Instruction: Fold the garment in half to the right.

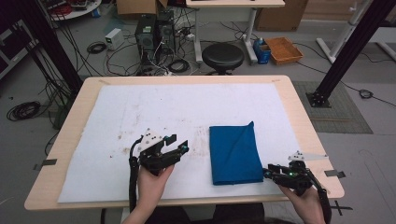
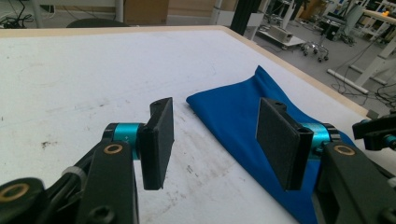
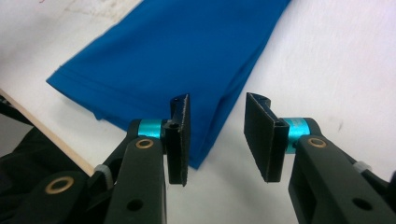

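Both hands came in at the table's near edge. Folded blue cloth (image 1: 235, 153) lay on the white mat (image 1: 116, 121), its long axis running away from the person. Off its near-right corner, the right gripper (image 1: 267, 173) stood nearest — jaws apart, nothing between them, that corner just ahead. Left of the cloth, the left gripper (image 1: 181, 145) hovered with its 2 jaws wide and empty — pointing toward the cloth's left edge.

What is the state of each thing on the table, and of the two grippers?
Blue folded cloth: folded, lying flat on the white mat, not gripped.
White stained mat: spread flat over the table.
Left gripper: jaws open, nothing between them.
Right gripper: jaws open, above the cloth's near corner, not gripping.
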Available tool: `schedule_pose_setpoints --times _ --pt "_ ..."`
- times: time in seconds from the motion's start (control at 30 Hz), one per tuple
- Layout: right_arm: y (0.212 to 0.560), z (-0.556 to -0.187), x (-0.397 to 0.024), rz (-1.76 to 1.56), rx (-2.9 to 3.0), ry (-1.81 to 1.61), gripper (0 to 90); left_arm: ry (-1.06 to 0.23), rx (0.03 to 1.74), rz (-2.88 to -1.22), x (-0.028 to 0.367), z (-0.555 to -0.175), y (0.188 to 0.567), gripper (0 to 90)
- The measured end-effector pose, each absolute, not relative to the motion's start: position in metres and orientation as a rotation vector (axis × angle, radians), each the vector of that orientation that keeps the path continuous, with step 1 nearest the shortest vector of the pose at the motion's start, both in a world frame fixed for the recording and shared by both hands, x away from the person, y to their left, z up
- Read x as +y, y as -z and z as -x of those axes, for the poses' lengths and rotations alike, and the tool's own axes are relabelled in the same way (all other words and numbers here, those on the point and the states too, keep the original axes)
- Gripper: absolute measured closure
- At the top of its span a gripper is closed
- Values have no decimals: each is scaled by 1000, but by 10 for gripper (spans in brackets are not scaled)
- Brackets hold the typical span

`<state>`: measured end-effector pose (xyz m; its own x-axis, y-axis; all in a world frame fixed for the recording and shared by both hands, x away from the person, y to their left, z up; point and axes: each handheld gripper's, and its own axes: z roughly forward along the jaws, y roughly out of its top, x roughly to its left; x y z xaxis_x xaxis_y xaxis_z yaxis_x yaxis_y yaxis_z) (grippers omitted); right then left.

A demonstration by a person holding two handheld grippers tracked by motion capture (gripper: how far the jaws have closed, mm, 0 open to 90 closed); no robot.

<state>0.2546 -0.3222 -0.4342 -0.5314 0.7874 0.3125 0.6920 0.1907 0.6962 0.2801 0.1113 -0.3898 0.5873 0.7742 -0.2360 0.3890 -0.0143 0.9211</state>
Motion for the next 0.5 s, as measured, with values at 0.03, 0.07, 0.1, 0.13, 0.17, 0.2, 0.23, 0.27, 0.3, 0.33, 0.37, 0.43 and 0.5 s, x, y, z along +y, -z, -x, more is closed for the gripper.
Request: schedule_pose_setpoints --times 0.03,0.07,0.1,0.13,0.17,0.2,0.23,0.27,0.3,0.33,0.37,0.43,0.5 --pt "436 -255 -321 -1460 2343 -1264 634 -401 991 -1630 111 -280 390 467" --pt "438 -256 -320 -1461 2351 -1268 653 -402 987 -1636 111 -280 390 467" --pt "439 -256 -318 -1458 2368 -1266 671 -404 987 -1638 110 -280 390 467" --pt "439 -257 -315 -1445 2382 -1255 717 -403 987 -1640 110 -280 391 467" --pt "440 -257 -313 -1434 2395 -1245 772 -403 988 -1642 110 -280 391 467" --pt "440 -256 -312 -1415 2405 -1230 822 -401 990 -1642 110 -280 391 467" --pt "439 -255 -311 -1403 2412 -1223 858 -401 992 -1644 110 -281 391 467" --pt "439 -254 -311 -1392 2415 -1219 870 -399 992 -1645 111 -281 392 466" --pt "439 -253 -312 -1393 2414 -1211 872 -399 994 -1645 111 -281 392 467" --pt "438 -252 -313 -1391 2415 -1213 872 -399 1000 -1645 111 -281 393 467" --pt "438 -251 -314 -1399 2413 -1211 872 -397 1003 -1644 111 -281 393 467" --pt "438 -249 -317 -1406 2405 -1206 872 -395 1002 -1645 111 -281 393 466" --pt "438 -247 -319 -1415 2406 -1202 872 -392 998 -1652 110 -281 393 467"
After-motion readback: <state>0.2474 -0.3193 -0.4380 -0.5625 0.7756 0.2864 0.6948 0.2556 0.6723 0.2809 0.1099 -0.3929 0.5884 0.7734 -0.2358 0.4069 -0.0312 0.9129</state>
